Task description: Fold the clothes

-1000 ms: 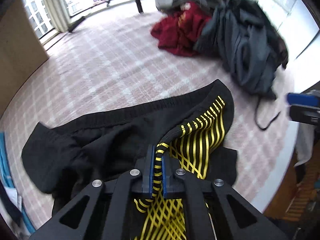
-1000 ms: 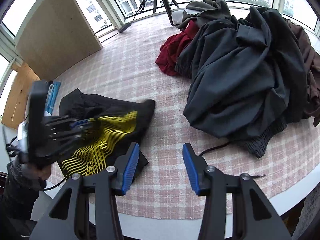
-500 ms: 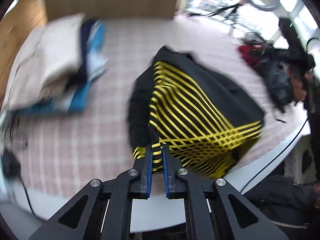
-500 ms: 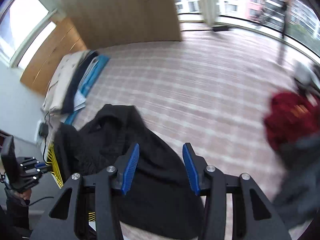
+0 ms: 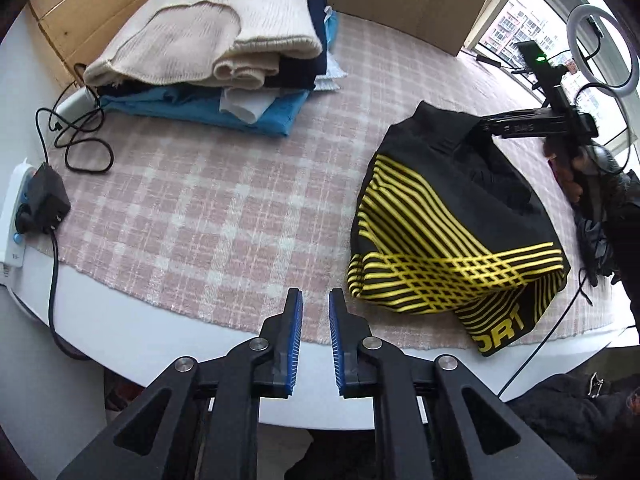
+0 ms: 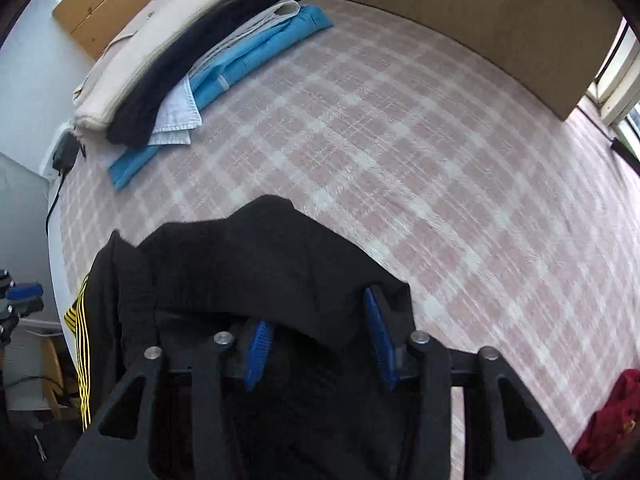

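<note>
The left tool [image 5: 315, 336] points steeply down over the near edge of the round white counter [image 5: 168, 364], its blue-padded fingers [image 5: 294, 344] a narrow gap apart with nothing between them; they hang above the pink-and-white checked cloth [image 5: 208, 208] without touching any garment. The right tool [image 6: 320, 350] also tilts steeply down, at the far corner of the black sports shorts with yellow stripes [image 5: 452, 240]. In the left wrist view it shows as a dark bar reaching in from the right, carried by a hand [image 5: 568, 172] that is partly cut off at the frame edge.

In the right wrist view the black fabric bunches up over the tool, covering most of its left pad and the space between the fingers, so the pad tips are hard to make out. Its jaws are closing with a thick fold of the shorts between them; the visible pads still stand apart from each other, and whether they already press the cloth I cannot tell.

The shorts lie on the checked cloth at the near right part of the counter, one printed leg hanging over the cloth's edge. A folded stack topped by a cream knitted cardigan [image 5: 224, 28] sits well apart at the far left.
</note>
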`<state>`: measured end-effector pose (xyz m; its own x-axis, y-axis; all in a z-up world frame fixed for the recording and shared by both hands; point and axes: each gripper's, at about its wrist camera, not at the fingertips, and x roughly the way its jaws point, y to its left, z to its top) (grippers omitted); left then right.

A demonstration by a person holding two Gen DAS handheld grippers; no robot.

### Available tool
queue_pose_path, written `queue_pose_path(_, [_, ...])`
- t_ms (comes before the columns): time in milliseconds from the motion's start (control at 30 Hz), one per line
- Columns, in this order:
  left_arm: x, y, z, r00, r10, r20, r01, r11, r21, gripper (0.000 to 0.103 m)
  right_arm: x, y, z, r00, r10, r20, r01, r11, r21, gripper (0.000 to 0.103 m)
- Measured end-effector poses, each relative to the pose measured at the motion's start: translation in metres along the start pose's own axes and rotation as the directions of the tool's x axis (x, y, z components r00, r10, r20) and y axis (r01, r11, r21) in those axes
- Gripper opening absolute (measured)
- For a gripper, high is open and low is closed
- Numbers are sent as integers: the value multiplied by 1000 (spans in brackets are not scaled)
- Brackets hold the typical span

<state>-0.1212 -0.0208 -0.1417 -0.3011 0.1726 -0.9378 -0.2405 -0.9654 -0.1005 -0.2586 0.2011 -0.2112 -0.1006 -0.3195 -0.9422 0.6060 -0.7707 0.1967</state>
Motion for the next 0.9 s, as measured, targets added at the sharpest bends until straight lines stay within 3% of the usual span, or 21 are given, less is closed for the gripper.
queue_pose_path(33, [-1, -3, 2, 1000, 1, 6, -1, 1000, 8, 13, 4, -3, 1, 999, 36, -11, -35, 999, 24, 3])
queue_pose_path(200, [-6, -16, 22, 999, -1, 44, -3, 997, 78, 15, -47, -19, -7, 993, 40, 107, -52, 992, 112, 3])
queue_pose_path(300, [-9, -27, 36, 998, -22, 66, 14, 992, 127, 20, -123, -49, -31, 974, -66, 216, 16, 974, 228, 3])
queue_pose_path(367, [-10, -39, 47, 996, -48, 73, 35, 985, 166, 20, -181, -69, -60, 946, -164, 279, 72, 947, 313, 3])
queue_pose_path(467, [-9, -67, 67, 992, -108, 65, 90, 968, 234, 22, -230, -88, -115, 917, -297, 267, 170, 895, 412, 3])
queue_pose_path(500, [-7, -82, 76, 990, -128, 57, 109, 957, 268, 27, -244, -94, -133, 906, -335, 257, 198, 875, 443, 3])
queue_pose_path(567, [-2, -120, 90, 985, -165, 41, 141, 928, 346, 34, -248, -102, -166, 916, -345, 206, 212, 851, 480, 3])
queue_pose_path(633, [2, -159, 104, 979, -200, 23, 172, 890, 422, 35, -252, -108, -197, 925, -321, 201, 176, 834, 523, 3])
queue_pose_path(767, [9, -249, 134, 964, -264, -15, 224, 788, 574, 40, -251, -98, -239, 922, -329, 206, 158, 802, 577, 3])
queue_pose_path(800, [12, -272, 139, 962, -270, -29, 233, 767, 598, 47, -247, -95, -246, 923, -323, 207, 147, 796, 588, 3])
queue_pose_path(900, [29, -335, 140, 964, -250, -94, 248, 709, 660, 50, -243, -87, -261, 922, -330, 201, 146, 779, 610, 3])
